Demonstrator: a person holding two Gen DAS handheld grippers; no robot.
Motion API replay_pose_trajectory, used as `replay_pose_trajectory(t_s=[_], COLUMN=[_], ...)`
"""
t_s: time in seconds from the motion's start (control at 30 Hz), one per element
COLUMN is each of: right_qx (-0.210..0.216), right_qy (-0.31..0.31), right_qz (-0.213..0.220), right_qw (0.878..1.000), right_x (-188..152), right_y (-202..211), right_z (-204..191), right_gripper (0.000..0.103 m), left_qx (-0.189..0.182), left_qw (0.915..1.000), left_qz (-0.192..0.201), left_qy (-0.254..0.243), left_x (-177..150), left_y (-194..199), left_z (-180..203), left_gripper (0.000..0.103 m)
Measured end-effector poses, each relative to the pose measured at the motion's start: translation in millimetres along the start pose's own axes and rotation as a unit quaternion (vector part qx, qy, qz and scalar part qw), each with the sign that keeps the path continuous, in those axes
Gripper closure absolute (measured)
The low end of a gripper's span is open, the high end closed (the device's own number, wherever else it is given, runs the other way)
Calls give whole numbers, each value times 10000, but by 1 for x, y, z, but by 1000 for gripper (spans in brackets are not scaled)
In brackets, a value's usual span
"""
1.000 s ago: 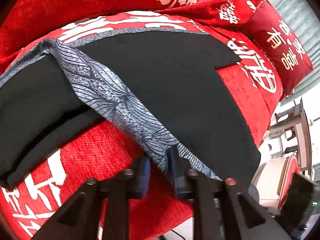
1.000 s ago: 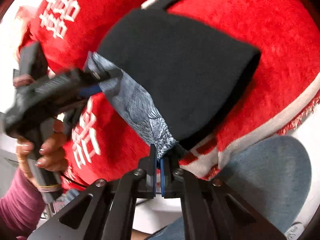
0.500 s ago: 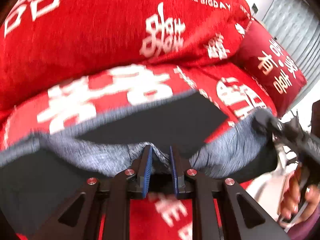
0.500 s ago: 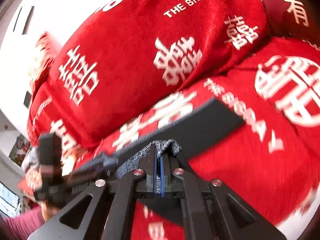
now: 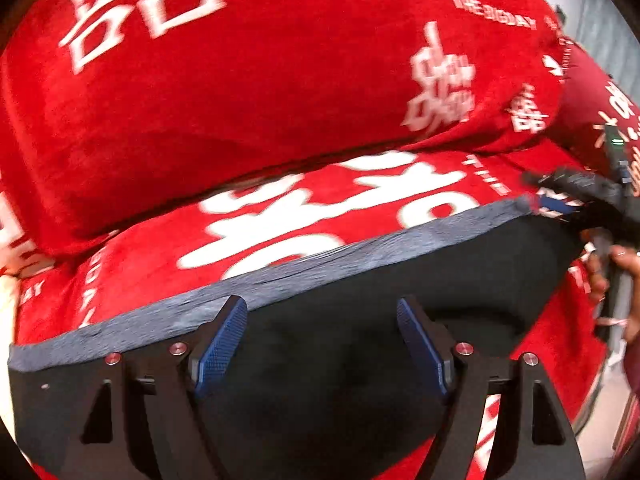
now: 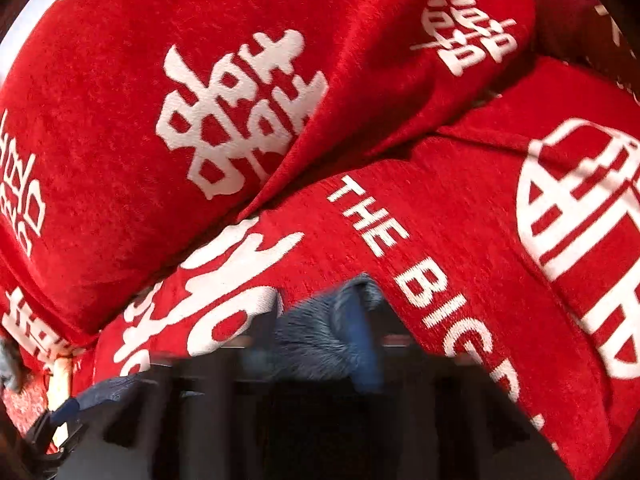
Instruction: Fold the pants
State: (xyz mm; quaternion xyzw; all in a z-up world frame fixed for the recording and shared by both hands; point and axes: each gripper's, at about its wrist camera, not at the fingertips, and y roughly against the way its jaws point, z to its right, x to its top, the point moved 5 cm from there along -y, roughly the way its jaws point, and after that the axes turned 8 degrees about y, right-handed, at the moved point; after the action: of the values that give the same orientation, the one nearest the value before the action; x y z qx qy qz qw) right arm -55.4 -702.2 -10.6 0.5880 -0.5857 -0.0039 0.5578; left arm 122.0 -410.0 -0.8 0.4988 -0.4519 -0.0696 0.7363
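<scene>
Left wrist view: your left gripper (image 5: 322, 344) sits low over the pants (image 5: 360, 360), its blue-padded fingers (image 5: 218, 346) spread wide with nothing between them.
Pants: black cloth with a grey patterned band (image 5: 280, 276) along the far edge, lying flat on the red cover (image 5: 280, 92) of the seat, just in front of the backrest cushion.
Right gripper from the left side: it shows at the right edge (image 5: 560, 200), tips at the far right corner of the grey band; your right hand (image 5: 618, 276) is wrapped round its handle below.
Right wrist view: the right gripper (image 6: 344, 340) points at the seat and the cushion above it; a bunch of grey patterned cloth (image 6: 320, 336) sits right at its tips.
Right gripper state: you cannot tell whether it pinches the cloth; the fingers are smeared by motion blur and their gap is not readable.
Hard to make out: the lower part of the right wrist view is a dark blur; the left gripper (image 6: 52, 436) shows only as a cut-off dark shape at the bottom left corner.
Cut off: the near edge of the pants runs out of the left wrist view under the gripper.
</scene>
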Motion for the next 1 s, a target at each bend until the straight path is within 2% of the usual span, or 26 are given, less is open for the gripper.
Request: replay_pose_trajectory(t_s=[0.1,0.2,0.27,0.33,0.37,0.43,0.53,0.67,0.7,0.73,0.87,0.93,0.97,1.0], right_qx=[247,395,572,655,733,817,878,1058,996,899,905,810,513,558], right_qy=[-147,-426,-754,-1040,-1139,-1340,-1602,-1611,-1560,-1516,-1510,-1640,-1667,-1723], right_qz=[368,592,501,159,46,-156,-203,-159,-176,-180,-27,-263,-377,-297], right_qw=[9989,9966,9943,9923,9908,9875,9830,9811,9826,9842,9844,9828,9840,9830], right_x=[6,2,-17,-47,-58,-79,-92,-83,-81,-81,-86,-100,-108,-112], right_y=[25,57,68,67,66,59,50,41,41,44,64,58,54,56], right_z=[-2,6,15,27,31,40,49,47,46,45,48,60,68,74], right_gripper=[26,26,27,40,44,63,64,64,74,93,99,100,100,103], left_qx=[391,713,971,1112,1103,1059,1129,1113,1100,1090,1022,983,999,1009], left_qw=[9992,9971,9947,9921,9918,9929,9921,9916,9916,9917,9929,9933,9930,9927], left_qz=[45,-96,-192,-436,-499,-334,-357,-425,-438,-448,-419,-410,-434,-461], left_qy=[97,257,290,391,417,429,414,505,518,509,451,458,463,474], left_x=[-9,-28,-46,-68,-75,-83,-86,-84,-84,-85,-90,-90,-90,-90], left_y=[1,1,0,-8,-10,-7,-6,-6,-5,-4,-1,-1,0,1], left_z=[-31,-62,-83,-100,-104,-107,-104,-103,-102,-102,-105,-106,-106,-107], left_gripper=[25,25,25,25,24,24,24,24,24,24,24,24,24,24])
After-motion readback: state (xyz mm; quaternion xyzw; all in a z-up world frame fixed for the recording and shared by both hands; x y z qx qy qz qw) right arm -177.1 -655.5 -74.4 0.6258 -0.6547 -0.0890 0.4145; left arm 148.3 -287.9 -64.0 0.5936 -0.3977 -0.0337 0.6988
